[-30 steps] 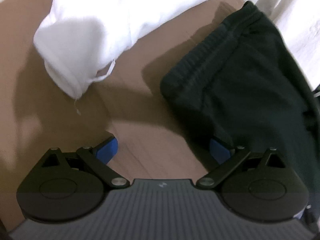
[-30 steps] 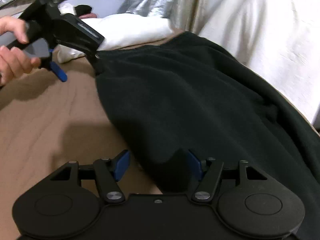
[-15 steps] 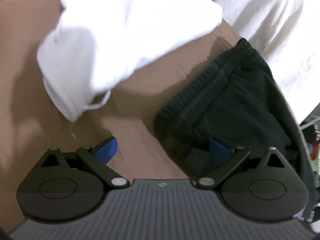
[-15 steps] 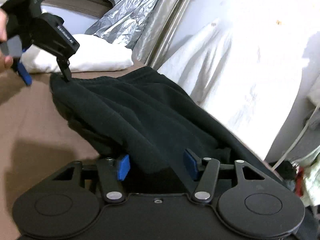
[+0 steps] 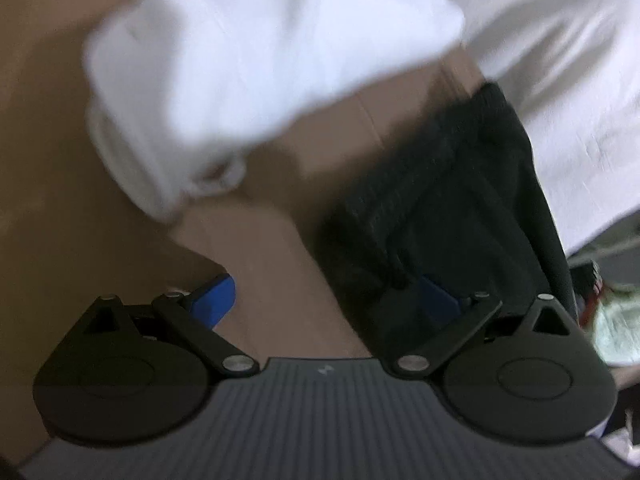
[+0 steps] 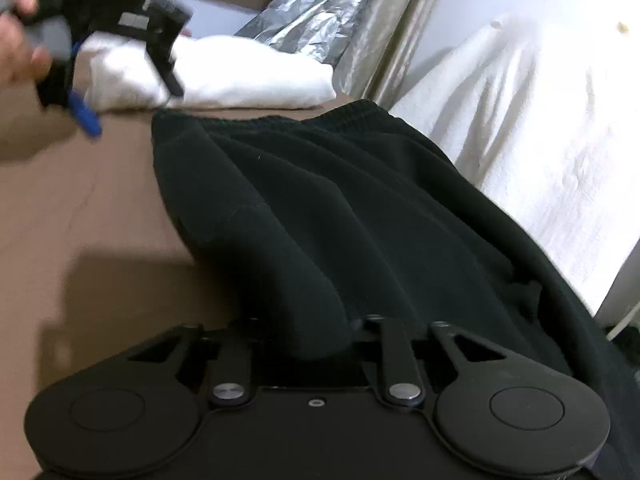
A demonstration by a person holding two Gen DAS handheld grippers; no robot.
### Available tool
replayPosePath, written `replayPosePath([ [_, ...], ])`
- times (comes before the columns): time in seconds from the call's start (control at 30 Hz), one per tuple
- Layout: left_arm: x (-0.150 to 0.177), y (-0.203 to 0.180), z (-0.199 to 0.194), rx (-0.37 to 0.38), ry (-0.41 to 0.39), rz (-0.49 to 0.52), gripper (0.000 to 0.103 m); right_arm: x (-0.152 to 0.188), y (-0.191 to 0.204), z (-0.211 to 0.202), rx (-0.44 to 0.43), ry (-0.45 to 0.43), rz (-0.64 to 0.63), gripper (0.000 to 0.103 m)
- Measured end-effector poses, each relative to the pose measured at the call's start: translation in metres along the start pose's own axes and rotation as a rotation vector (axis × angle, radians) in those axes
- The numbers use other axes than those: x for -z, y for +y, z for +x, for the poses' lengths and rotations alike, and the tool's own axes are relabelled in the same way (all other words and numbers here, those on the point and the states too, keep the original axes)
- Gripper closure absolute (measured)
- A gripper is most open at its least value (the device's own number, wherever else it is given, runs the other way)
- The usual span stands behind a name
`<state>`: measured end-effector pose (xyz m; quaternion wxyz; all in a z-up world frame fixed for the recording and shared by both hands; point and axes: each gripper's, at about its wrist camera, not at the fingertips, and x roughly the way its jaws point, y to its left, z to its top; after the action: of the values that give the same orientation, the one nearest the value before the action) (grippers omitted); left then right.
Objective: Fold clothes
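Black garment (image 6: 340, 216) lies spread on the brown surface (image 6: 80, 220), waistband end near a white garment (image 6: 248, 76). Right gripper (image 6: 308, 332) jaws closing with a bunched fold of the black garment between them. Left gripper (image 5: 324, 300) is wide open, gripping nothing, its right pad at the black garment's edge.

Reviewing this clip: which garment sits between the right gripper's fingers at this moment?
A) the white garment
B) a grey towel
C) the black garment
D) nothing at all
C: in the right wrist view a fold of the black garment bunches up between the closing jaws of the right gripper, while the white garment lies farther off on the brown surface.
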<state>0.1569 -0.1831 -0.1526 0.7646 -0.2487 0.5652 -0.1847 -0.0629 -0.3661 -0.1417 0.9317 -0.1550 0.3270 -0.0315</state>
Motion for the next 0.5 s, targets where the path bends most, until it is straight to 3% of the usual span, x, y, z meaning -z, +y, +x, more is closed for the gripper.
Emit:
replayPosePath([
  [0.1, -0.001, -0.005, 0.026, 0.101, 0.075, -0.045, 0.0, -0.001, -0.01, -0.002, -0.034, 0.018, 0.07, 0.078],
  [0.17, -0.005, -0.014, 0.039, 0.138, 0.053, -0.03, 0.004, 0.0, -0.014, 0.003, -0.041, 0.025, 0.093, 0.066],
  [0.2, -0.003, -0.018, 0.04, 0.156, 0.012, -0.017, 0.017, 0.002, -0.014, 0.003, -0.037, 0.027, 0.1, 0.063],
  [0.23, -0.002, -0.023, 0.042, 0.154, -0.025, 0.011, 0.041, 0.004, -0.015, 0.002, -0.037, 0.023, 0.107, 0.063],
  [0.27, -0.001, -0.035, 0.044, 0.071, -0.042, 0.093, 0.066, 0.006, -0.016, 0.0, -0.041, 0.019, 0.117, 0.075],
  [0.3, 0.0, -0.045, 0.044, 0.001, -0.062, 0.167, 0.074, 0.007, -0.017, -0.004, -0.049, 0.014, 0.132, 0.084],
  [0.37, 0.0, -0.058, 0.028, -0.027, -0.119, 0.241, 0.081, 0.001, -0.018, -0.019, -0.047, -0.002, 0.183, 0.09],
  [0.5, -0.005, -0.076, -0.032, 0.096, -0.249, 0.266, 0.084, -0.02, -0.019, -0.055, -0.081, -0.034, 0.246, 0.089],
])
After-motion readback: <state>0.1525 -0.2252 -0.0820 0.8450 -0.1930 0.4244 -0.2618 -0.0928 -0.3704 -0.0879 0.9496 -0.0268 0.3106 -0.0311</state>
